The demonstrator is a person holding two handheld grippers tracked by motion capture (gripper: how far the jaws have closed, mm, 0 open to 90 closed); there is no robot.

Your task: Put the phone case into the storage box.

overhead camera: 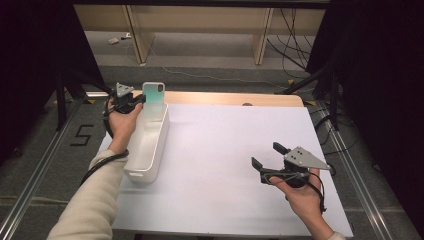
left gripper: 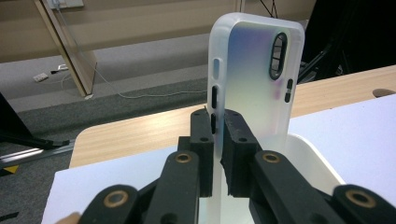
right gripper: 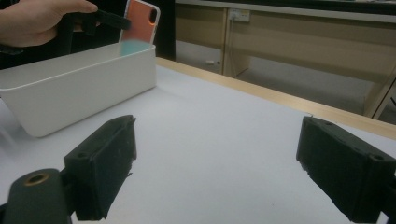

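We have the phone case [left gripper: 254, 79] clamped by its edge in our left claw [left gripper: 218, 140], held upright over the far end of the white bin [overhead camera: 150, 145]; whether it touches the bin's floor, we cannot tell. We judge this the placing step: next, lower and release. Our right claw [overhead camera: 267, 157] rests apart, holding nothing, on the counter [overhead camera: 220, 145].

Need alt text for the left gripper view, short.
The left gripper, its two black jaws shut on the edge of a translucent phone case, holds the case upright over the end of a white bin. Behind lie the white tabletop, its wooden edge and a grey floor with cables.
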